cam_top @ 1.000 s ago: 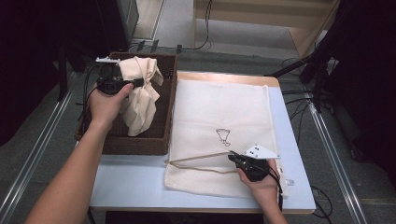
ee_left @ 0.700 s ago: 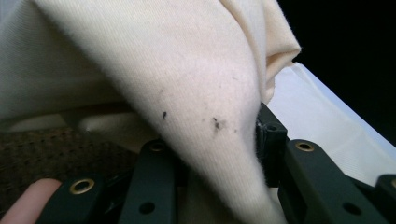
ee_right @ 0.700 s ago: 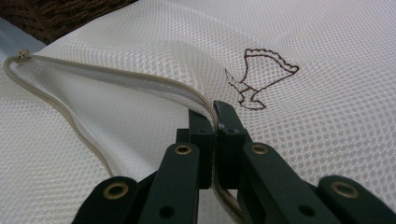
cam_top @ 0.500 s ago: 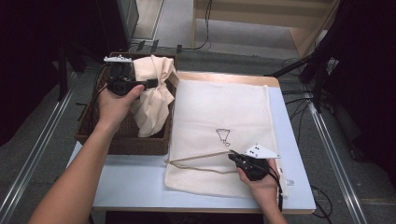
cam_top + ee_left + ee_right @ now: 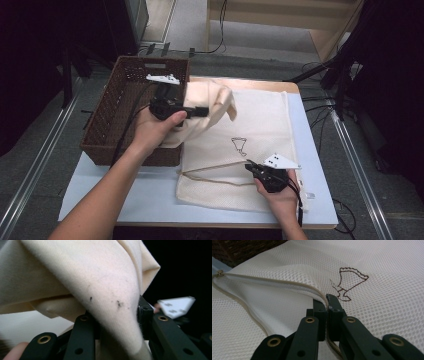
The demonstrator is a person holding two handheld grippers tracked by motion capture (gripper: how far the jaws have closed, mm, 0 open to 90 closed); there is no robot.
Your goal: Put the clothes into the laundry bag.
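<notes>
The right tongs [image 5: 254,168] are closed on the zipper edge of the flat mesh bag [image 5: 260,130], lifting it so the mouth opens. Beyond the bag's opening, the left tongs [image 5: 202,111] grip a soft cream cloth [image 5: 210,102], held above the bag, beside the woven brown basket [image 5: 107,120].

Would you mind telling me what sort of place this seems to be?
Probably a lab recording station, not a home: a small white table between metal floor rails, with loose cables on the floor behind.
</notes>
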